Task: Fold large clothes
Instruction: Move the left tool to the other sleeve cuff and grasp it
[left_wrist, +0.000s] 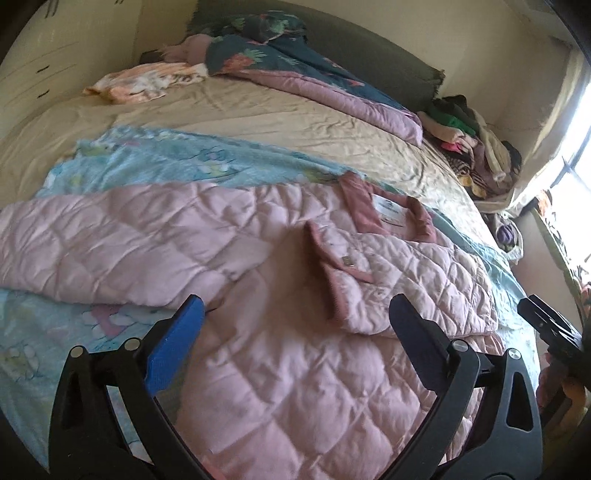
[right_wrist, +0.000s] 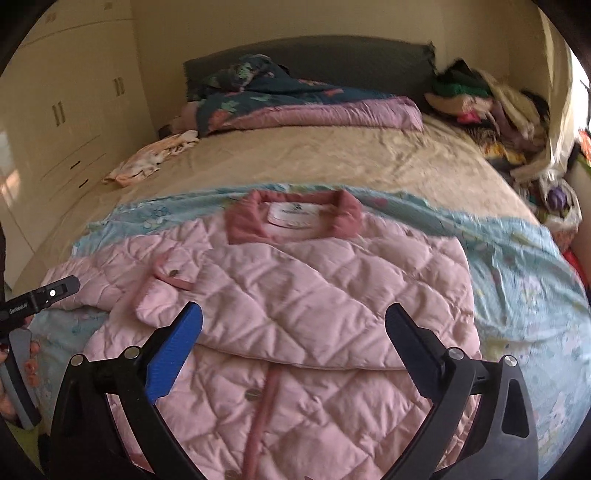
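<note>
Both grippers hover open over a pink quilted jacket on the bed.

Nearest, the left gripper (left_wrist: 295, 317) hangs above the jacket's lower body with its jaws spread wide and nothing between them; the right gripper (right_wrist: 293, 317) is posed the same way, jaws wide and empty, pointing up the jacket's front toward the collar. Each gripper's body shows at the edge of the other's view, so they sit side by side. The pink quilted jacket (right_wrist: 314, 295) lies face up on a light blue blanket (right_wrist: 524, 280), one sleeve folded across its chest, the other stretched out to the left. Beyond lie the beige sheet (right_wrist: 314, 162), a dark floral quilt (right_wrist: 295, 99) by the headboard, and a heap of clothes (right_wrist: 487, 99) at the far right.
</note>
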